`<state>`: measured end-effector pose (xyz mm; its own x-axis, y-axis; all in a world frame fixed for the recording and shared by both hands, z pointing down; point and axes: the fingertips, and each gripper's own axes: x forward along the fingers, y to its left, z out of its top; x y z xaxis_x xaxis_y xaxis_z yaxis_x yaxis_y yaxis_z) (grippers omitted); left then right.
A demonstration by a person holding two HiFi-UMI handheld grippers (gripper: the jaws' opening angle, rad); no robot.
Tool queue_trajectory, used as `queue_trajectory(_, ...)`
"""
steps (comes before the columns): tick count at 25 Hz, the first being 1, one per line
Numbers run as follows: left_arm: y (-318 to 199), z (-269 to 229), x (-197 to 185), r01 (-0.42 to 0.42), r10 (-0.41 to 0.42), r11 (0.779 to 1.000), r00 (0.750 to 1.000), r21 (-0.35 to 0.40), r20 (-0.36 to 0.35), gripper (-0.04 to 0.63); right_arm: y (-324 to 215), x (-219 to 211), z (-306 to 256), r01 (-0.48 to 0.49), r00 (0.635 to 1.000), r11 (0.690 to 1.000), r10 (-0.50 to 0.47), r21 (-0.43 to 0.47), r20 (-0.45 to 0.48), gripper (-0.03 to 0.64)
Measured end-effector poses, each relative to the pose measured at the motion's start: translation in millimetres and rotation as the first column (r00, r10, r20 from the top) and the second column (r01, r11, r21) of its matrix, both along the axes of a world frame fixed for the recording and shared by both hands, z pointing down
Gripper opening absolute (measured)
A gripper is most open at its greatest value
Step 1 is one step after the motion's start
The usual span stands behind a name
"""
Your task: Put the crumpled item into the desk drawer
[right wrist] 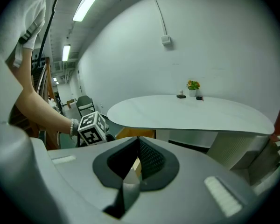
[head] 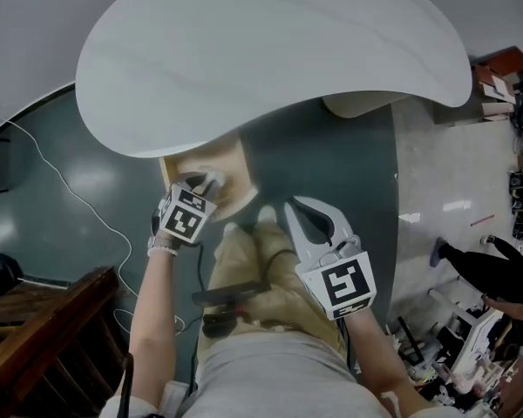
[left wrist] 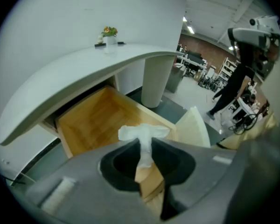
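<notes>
Under the white desk top (head: 270, 50), the wooden drawer (head: 235, 177) stands pulled out. My left gripper (head: 205, 181) points down into it. In the left gripper view it (left wrist: 142, 141) is shut on the crumpled white tissue (left wrist: 144, 132), whose wad sticks out past the fingertips above the drawer's floor (left wrist: 91, 120). My right gripper (head: 298, 209) hangs to the right of the drawer, over the person's knees, jaws together and holding nothing. In the right gripper view its tips (right wrist: 137, 143) meet, with the left gripper's marker cube (right wrist: 91, 127) beyond them at the left.
A thick white pedestal (left wrist: 156, 80) holds the desk up just right of the drawer. A small potted plant (right wrist: 192, 85) stands at the desk's far edge. Dark wooden furniture (head: 44, 320) is at the lower left, a cable (head: 70, 190) lies on the floor, and a person (head: 497, 273) stands at the far right.
</notes>
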<state>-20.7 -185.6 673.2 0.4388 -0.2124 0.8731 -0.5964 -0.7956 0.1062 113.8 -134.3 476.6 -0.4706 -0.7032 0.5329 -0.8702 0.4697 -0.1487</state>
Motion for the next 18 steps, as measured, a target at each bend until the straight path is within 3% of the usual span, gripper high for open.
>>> queue_trajectory(5,7,24,5,-0.034,0.039,0.997,0.996,-0.069,0.075,0.081,4,7,4,-0.004,1.0,1.0,0.004,-0.004,-0.002,0.005)
queue_trajectory(10,13,42,6,-0.043,0.056,0.99,0.994,-0.135,0.099,0.11,6,13,11,-0.016,1.0,1.0,0.016,-0.013,-0.004,0.005)
queue_trajectory(16,12,37,4,-0.033,0.043,0.992,0.996,-0.125,0.077,0.137,10,12,11,-0.014,1.0,1.0,0.014,-0.009,-0.005,0.005)
queue_trajectory(18,10,30,1,-0.019,0.027,0.995,0.997,-0.095,0.078,0.097,10,11,9,-0.009,1.0,1.0,0.009,-0.006,-0.006,0.005)
